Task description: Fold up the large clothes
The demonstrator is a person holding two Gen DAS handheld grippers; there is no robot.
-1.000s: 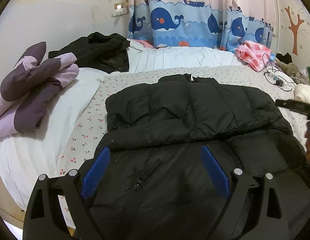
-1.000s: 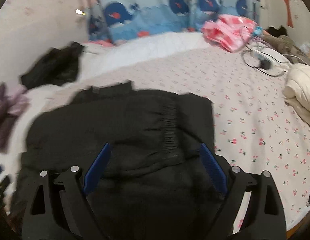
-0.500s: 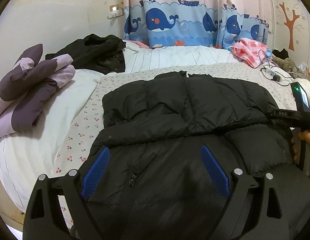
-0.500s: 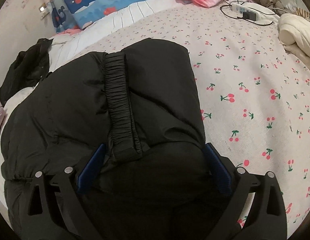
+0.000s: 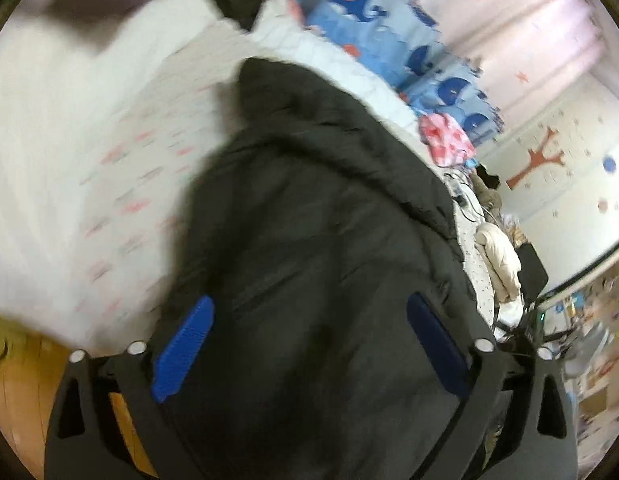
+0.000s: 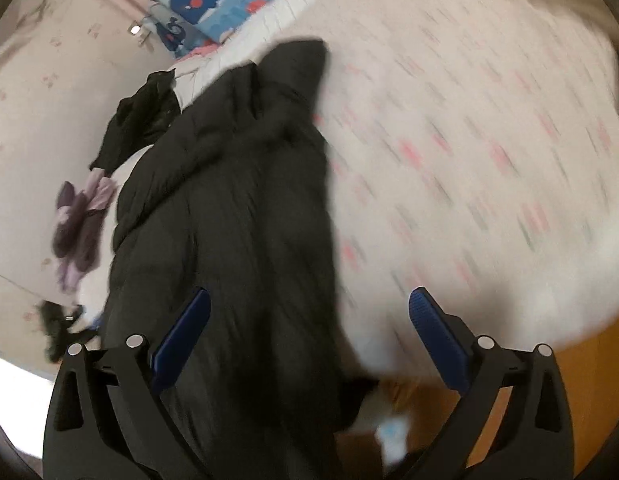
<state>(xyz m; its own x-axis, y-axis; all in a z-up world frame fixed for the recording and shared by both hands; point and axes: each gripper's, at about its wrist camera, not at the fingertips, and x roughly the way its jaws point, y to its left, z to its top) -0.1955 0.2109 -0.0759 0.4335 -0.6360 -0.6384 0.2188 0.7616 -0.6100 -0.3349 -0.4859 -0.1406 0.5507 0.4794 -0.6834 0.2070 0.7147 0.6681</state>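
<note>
I am holding both grippers over the near edge of the bed [image 6: 489, 160], both views smeared by blur. My left gripper [image 5: 309, 344] is opening, its jaws spread wide and gripping nothing; the black puffer jacket [image 5: 309, 220] is lying beneath and ahead of them, filling the gap. My right gripper [image 6: 309, 336] is opening too, released and empty; the jacket [image 6: 237, 220] is running under its left jaw and stretching away ahead, cherry-print sheet showing by the right jaw.

No legible text, label, brand, number or sign in either view; both frames are motion-blurred, and any small print cannot be read.
</note>
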